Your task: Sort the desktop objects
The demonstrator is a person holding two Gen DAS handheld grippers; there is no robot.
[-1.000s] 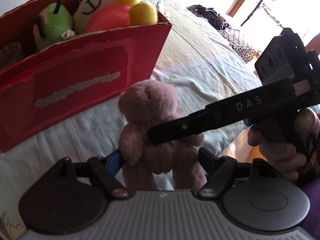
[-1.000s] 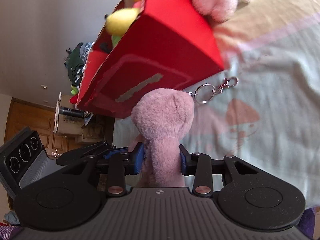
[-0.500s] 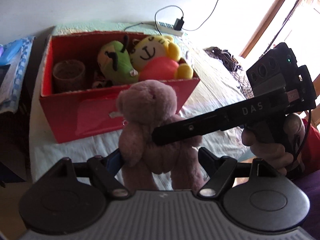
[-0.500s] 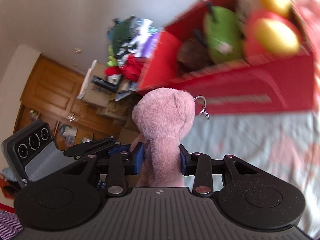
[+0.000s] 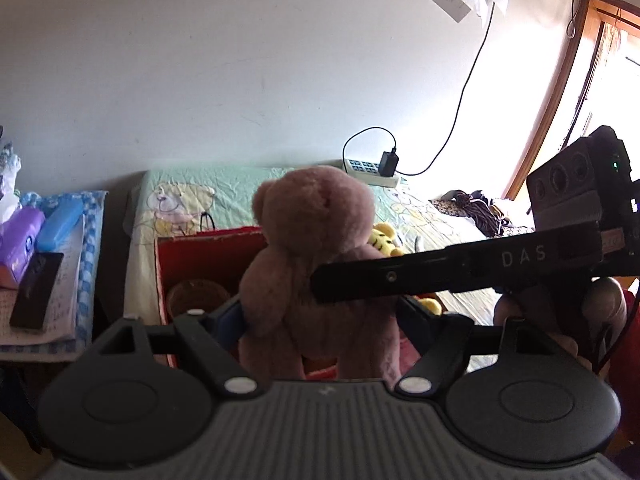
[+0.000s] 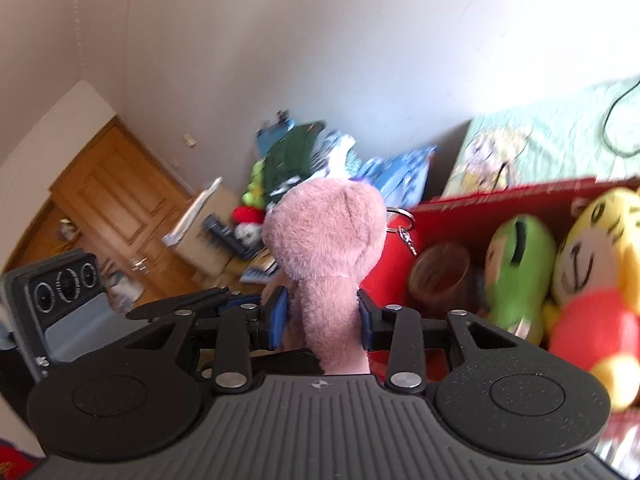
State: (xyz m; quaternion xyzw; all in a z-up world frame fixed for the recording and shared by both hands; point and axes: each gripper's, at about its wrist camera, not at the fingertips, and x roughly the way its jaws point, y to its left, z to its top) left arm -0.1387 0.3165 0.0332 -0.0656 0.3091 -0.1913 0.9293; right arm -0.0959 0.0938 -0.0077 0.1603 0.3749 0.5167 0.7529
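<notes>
Left wrist view: pink teddy bear [image 5: 316, 248] upright, held in the air right in front of the camera, blocking most of the red box [image 5: 208, 248] behind it. Left gripper [image 5: 320, 316] jaws are closed in on the bear's lower body, blue pad pressed into its left flank; the other finger sits against the opposite side. Right gripper [image 5: 360, 284] reaches in from the right edge, its black finger marked "DAS" lying across the bear's middle, a hand [image 5: 560, 320] on its handle.

Right wrist view: right gripper [image 6: 322, 316] clamps the bear [image 6: 328, 248] tight between blue pads, jaws narrowed onto the plush. A keyring [image 6: 402, 222] hangs off the bear's head. Red box [image 6: 500, 204] sits just right of the bear, open top; inside it a brown cup [image 6: 440, 276] near the box's left wall, a green plush [image 6: 516, 268] in the middle, a yellow plush [image 6: 592, 264] with a red body at the right end.

Box rests on a bed [image 5: 192, 196] with cartoon-print sheet. Power strip [image 5: 370, 170] with charger at the bed's far edge by the wall. Left of the bed, a side surface carries a phone [image 5: 36, 290], a blue case [image 5: 60, 226] and a purple pack [image 5: 20, 232]. Wooden door [image 6: 116, 208] and a clutter pile [image 6: 296, 160] far left, blurred.
</notes>
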